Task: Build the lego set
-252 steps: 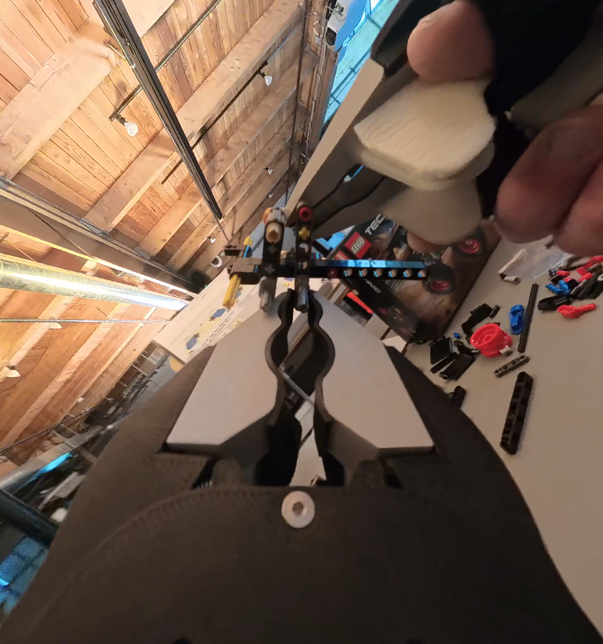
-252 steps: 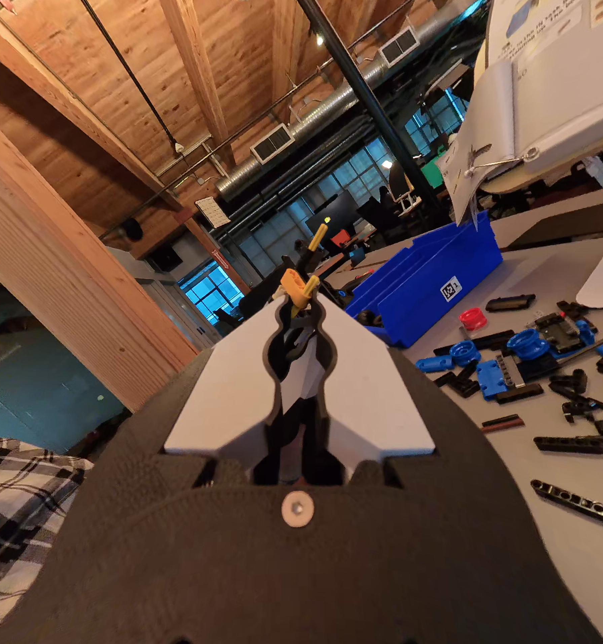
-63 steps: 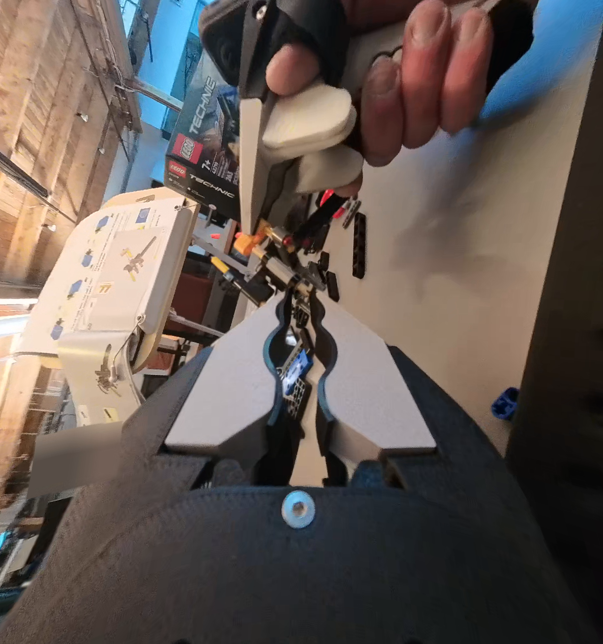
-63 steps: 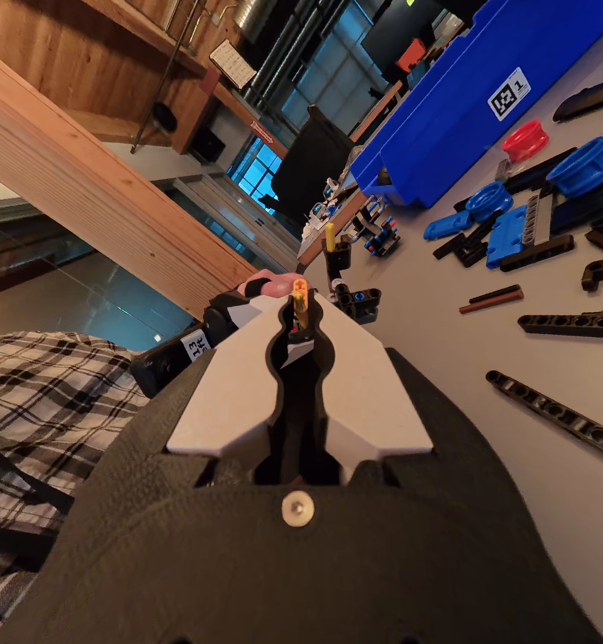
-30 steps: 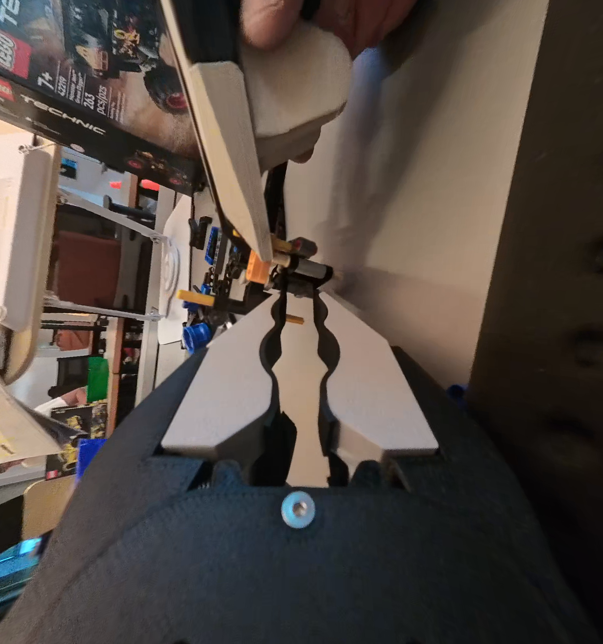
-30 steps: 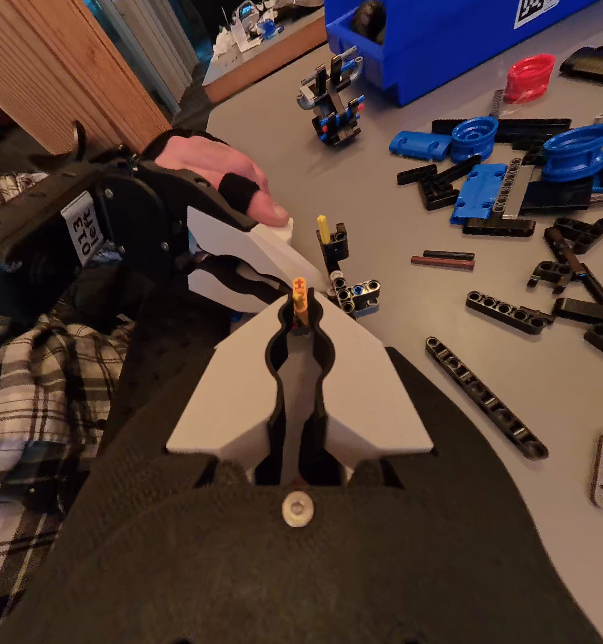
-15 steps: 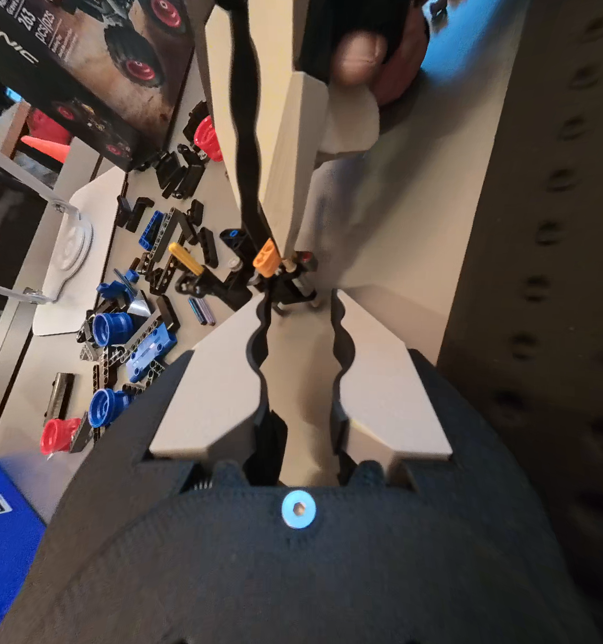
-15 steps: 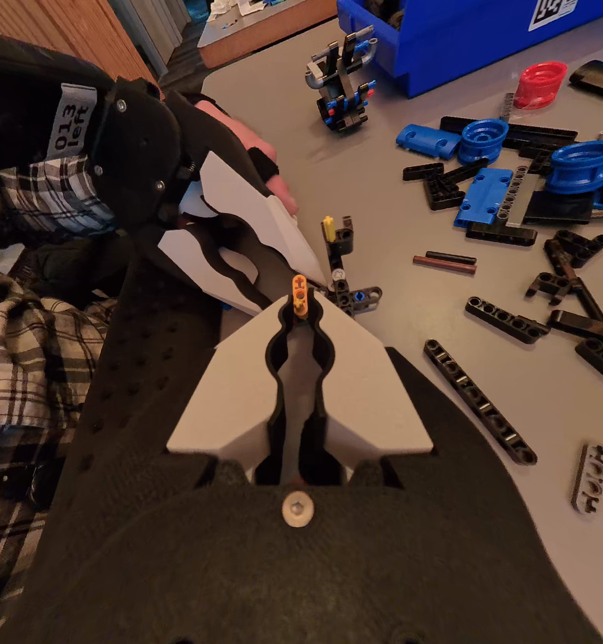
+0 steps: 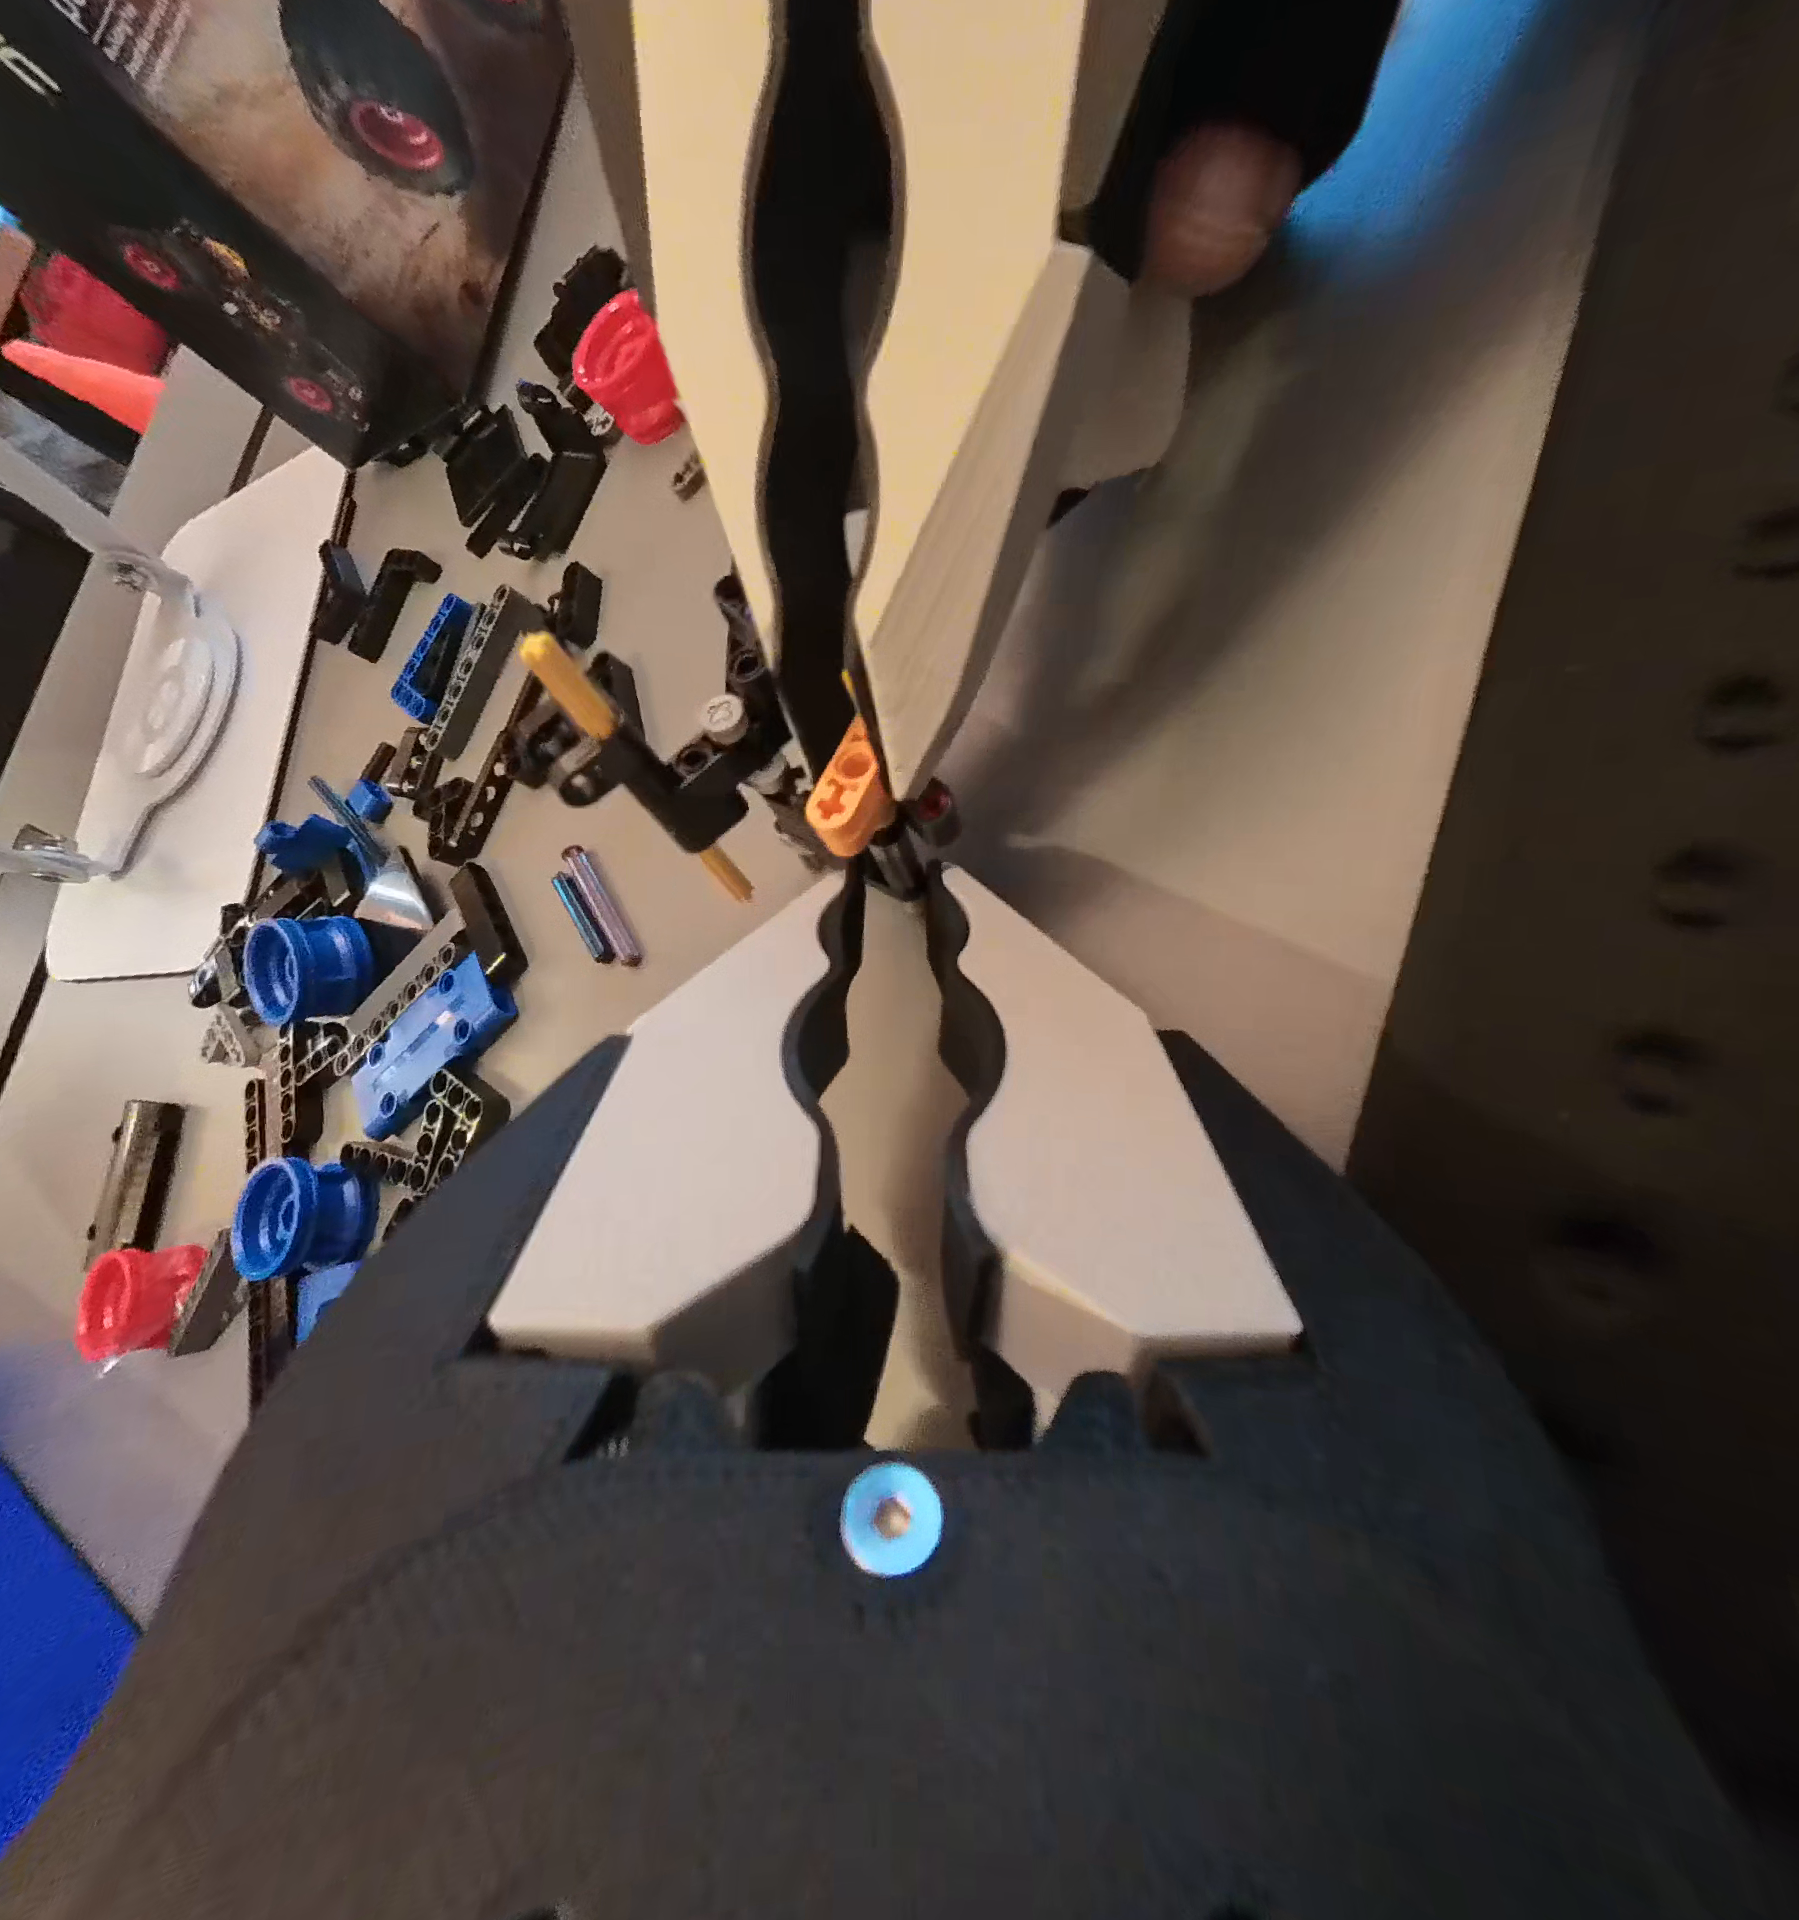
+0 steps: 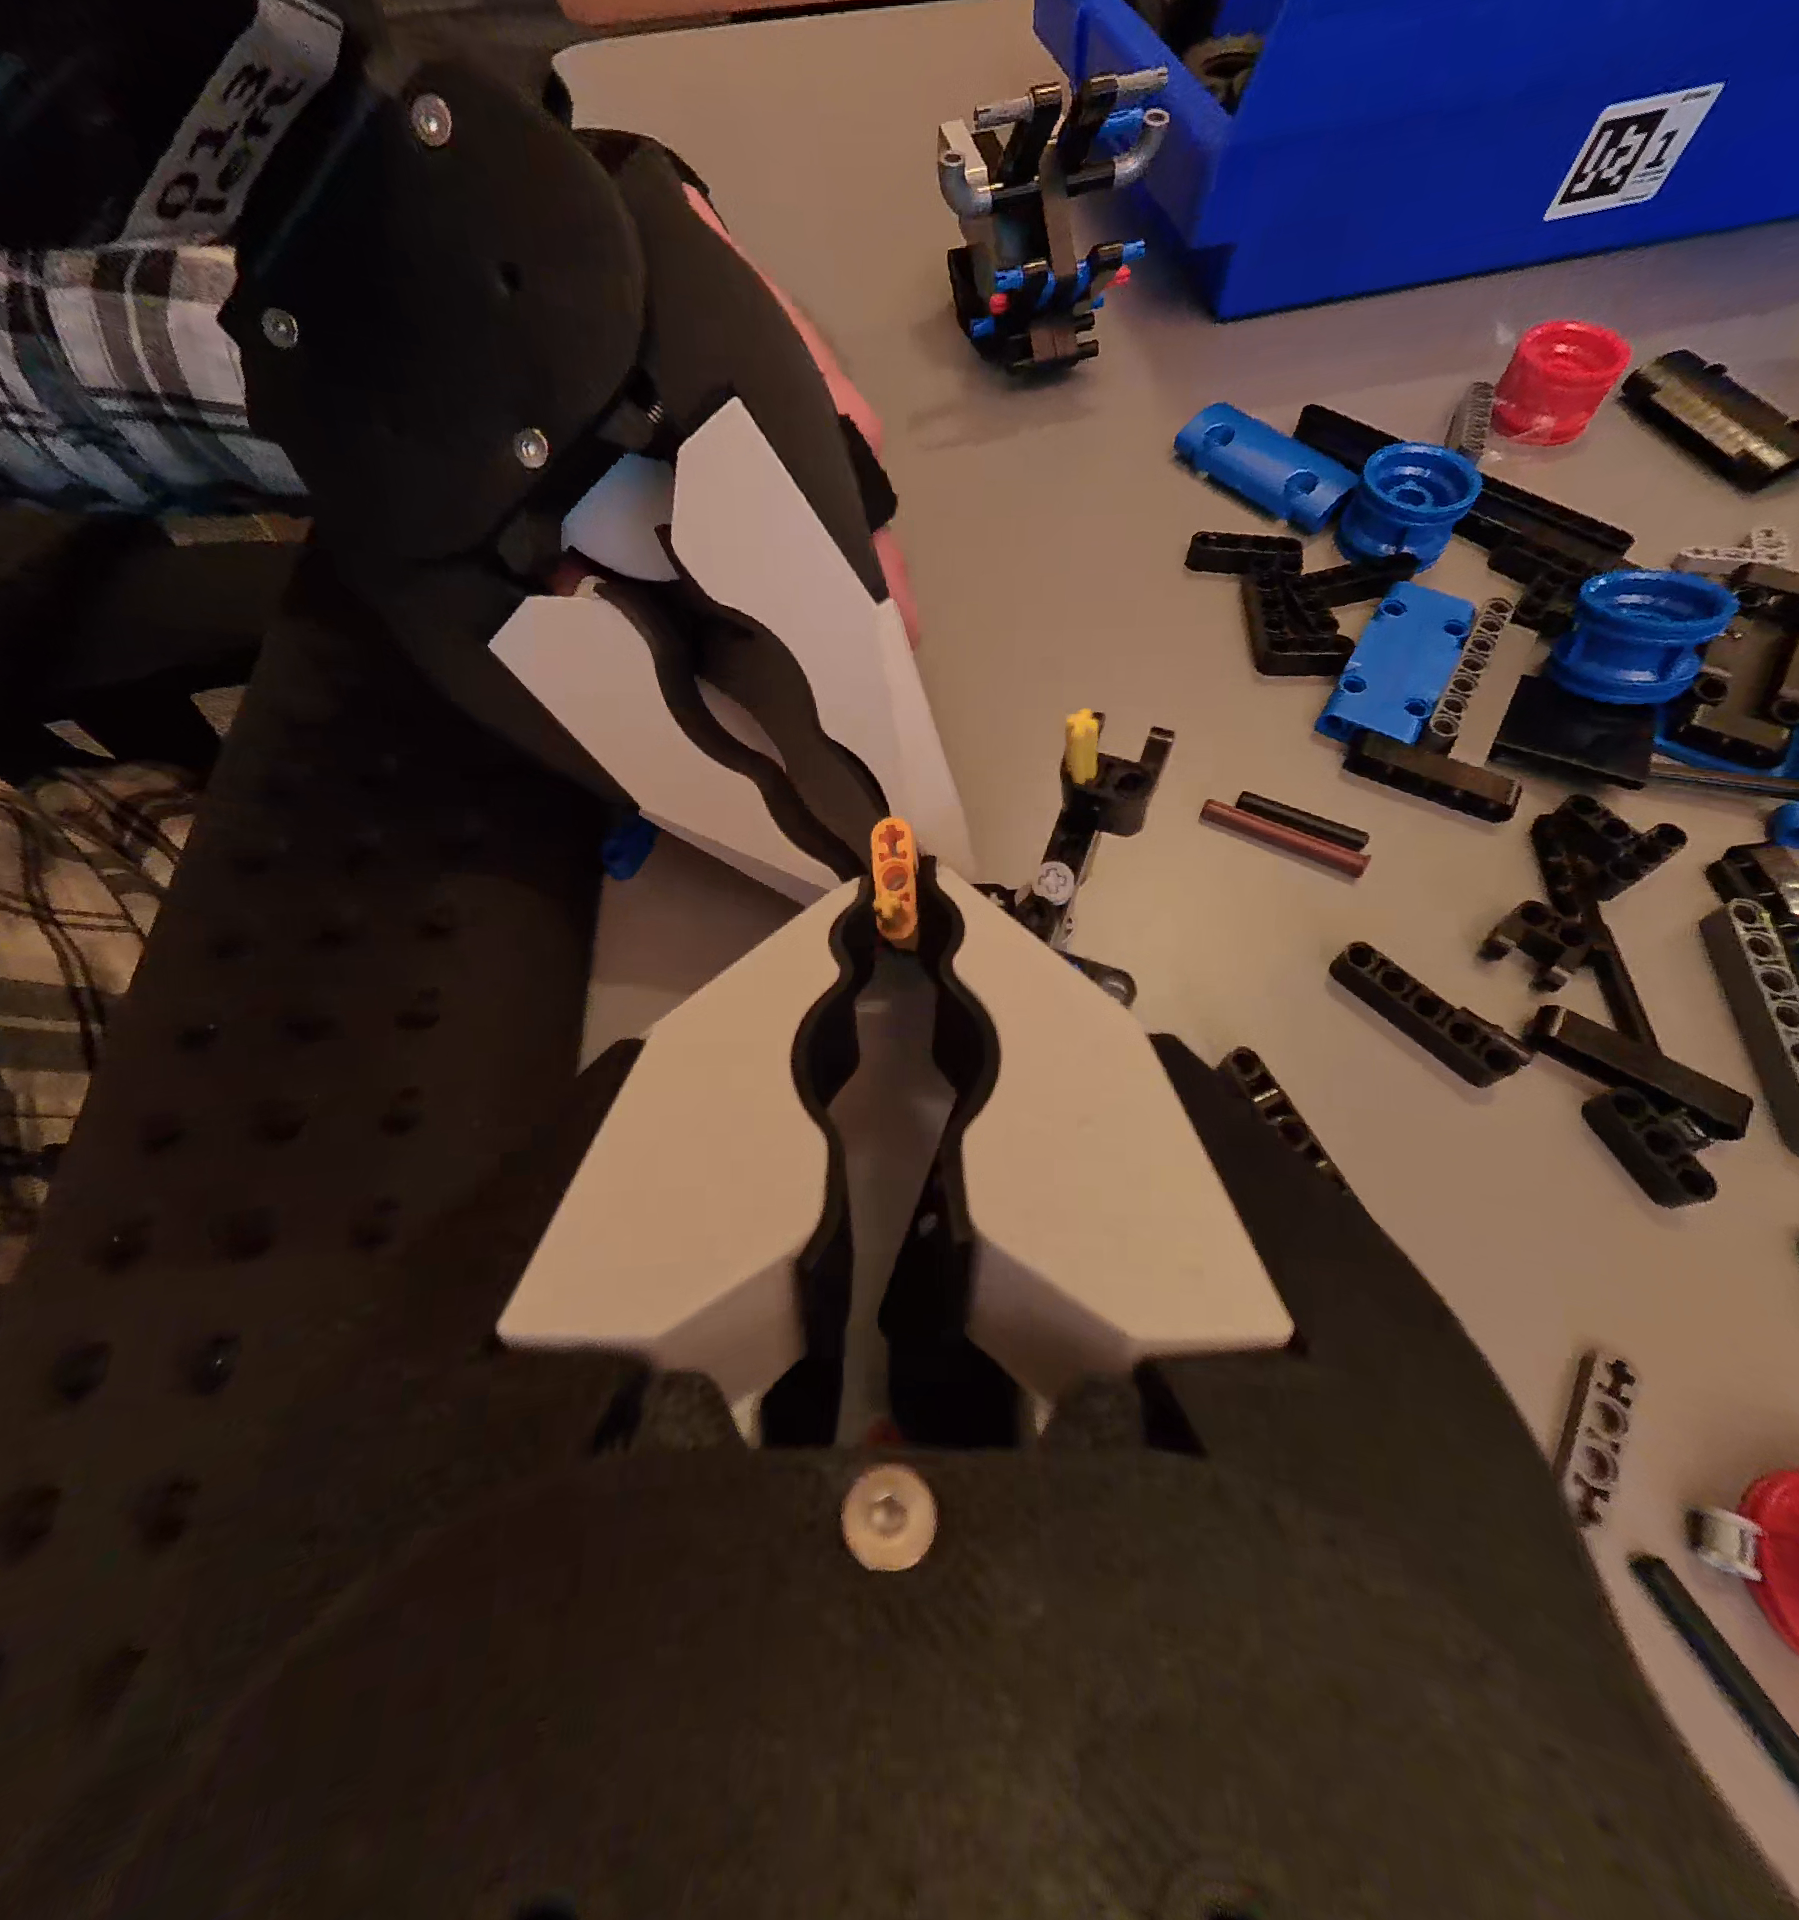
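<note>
A small black lego assembly (image 9: pixel 666 790) with a yellow axle (image 9: pixel 573 686) lies on the grey table; it also shows in the right wrist view (image 10: pixel 1092 821). My left gripper (image 9: pixel 893 888) is closed down on the assembly's near black end. My right gripper (image 10: pixel 895 883) is shut on a small orange connector (image 10: pixel 893 878). In the left wrist view the right gripper (image 9: pixel 853 769) comes down from above and holds the orange connector (image 9: pixel 851 792) against that same end. The two grippers meet tip to tip; the left gripper (image 10: pixel 864 831) reaches in from the upper left.
A black perforated mat (image 10: pixel 251 1039) covers the table's near edge. Loose black beams, blue hubs (image 10: pixel 1420 499) and a red hub (image 10: pixel 1560 379) are scattered to the right. A blue bin (image 10: pixel 1446 156) and a small built module (image 10: pixel 1040 239) stand behind. The set's box (image 9: pixel 251 156) stands further back. Less than 4 cm separates the two grippers' tips. About 20 centimetres separates my left fingertips from the small built module (image 10: pixel 1040 239).
Both grippers came down from the air to the table. The left jaws widened half a second ago and have narrowed again on the assembly's end. The right still holds the orange connector.
</note>
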`<state>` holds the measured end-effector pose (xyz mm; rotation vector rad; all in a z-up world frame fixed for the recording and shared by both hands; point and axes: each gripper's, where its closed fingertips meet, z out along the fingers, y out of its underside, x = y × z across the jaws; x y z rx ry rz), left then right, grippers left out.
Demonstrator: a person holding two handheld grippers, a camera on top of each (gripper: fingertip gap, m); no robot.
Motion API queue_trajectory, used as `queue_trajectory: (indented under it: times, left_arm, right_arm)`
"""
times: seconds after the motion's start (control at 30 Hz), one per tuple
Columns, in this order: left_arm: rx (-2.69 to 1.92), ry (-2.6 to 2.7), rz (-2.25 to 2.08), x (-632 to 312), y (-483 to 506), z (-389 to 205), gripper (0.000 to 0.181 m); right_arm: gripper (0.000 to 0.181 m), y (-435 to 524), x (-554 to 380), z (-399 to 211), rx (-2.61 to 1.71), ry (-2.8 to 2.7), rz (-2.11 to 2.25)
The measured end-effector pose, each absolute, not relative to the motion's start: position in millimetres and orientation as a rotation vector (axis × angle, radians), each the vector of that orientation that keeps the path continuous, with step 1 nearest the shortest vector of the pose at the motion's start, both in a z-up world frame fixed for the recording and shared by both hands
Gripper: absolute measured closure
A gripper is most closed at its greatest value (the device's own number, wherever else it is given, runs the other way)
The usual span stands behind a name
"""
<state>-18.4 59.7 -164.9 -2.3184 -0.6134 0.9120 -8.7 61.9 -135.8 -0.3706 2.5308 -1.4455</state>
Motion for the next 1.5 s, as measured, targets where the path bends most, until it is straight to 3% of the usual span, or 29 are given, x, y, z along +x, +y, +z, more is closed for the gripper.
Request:
queue_trajectory:
  times: [1.5]
  left_arm:
    - [-2.300,-0.558,0.789,-46.8,63.3,-167.3,0.175]
  right_arm:
    - [0.175,62.4,-41.9,-144.0,-0.236,2.807,-1.438]
